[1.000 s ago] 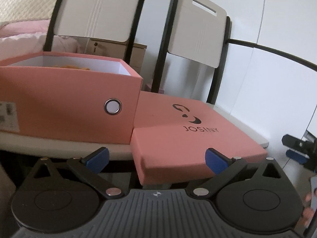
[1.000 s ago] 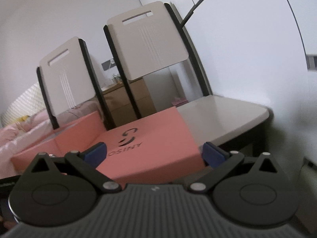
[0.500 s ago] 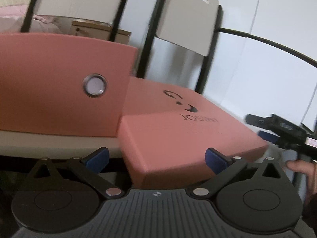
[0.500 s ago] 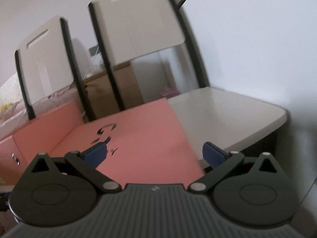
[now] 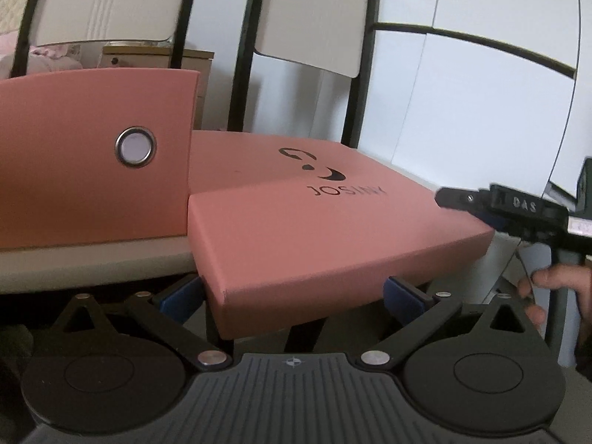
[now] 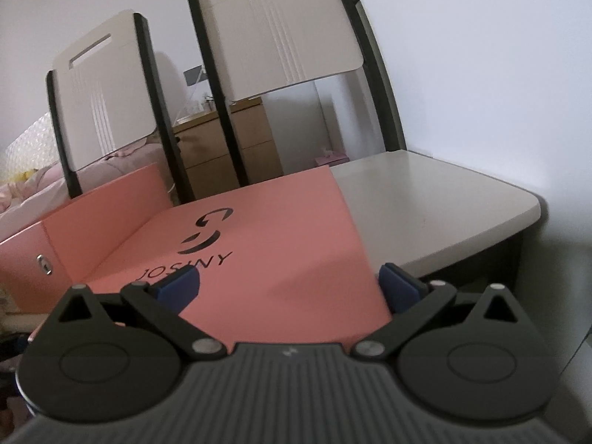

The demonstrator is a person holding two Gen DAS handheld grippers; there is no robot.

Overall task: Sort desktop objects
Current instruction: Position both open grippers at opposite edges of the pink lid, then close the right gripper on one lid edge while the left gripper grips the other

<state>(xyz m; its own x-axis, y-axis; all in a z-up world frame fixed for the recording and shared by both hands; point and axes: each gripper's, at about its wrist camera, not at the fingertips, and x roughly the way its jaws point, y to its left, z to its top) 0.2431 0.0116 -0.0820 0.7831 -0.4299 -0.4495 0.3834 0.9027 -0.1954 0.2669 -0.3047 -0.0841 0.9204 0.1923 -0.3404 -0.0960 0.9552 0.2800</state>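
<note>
- Left gripper (image 5: 292, 294): jaws spread wide, empty, level with the near corner of the pink lid (image 5: 318, 229).
- Right gripper (image 6: 288, 288): jaws spread wide, empty, at the lid's right end; a hand (image 5: 555, 292) holds it.
- Lid marked JOSINY lies flat on a chair seat (image 6: 436, 203), its corner overhanging.
- Pink box (image 5: 85, 162) touches the lid's left side.
- Chair backs (image 6: 285, 33) behind.

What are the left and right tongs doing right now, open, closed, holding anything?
Left tongs: open, holding nothing, at the near corner of the pink lid.
Right tongs: open, holding nothing, at the lid's right edge.
</note>
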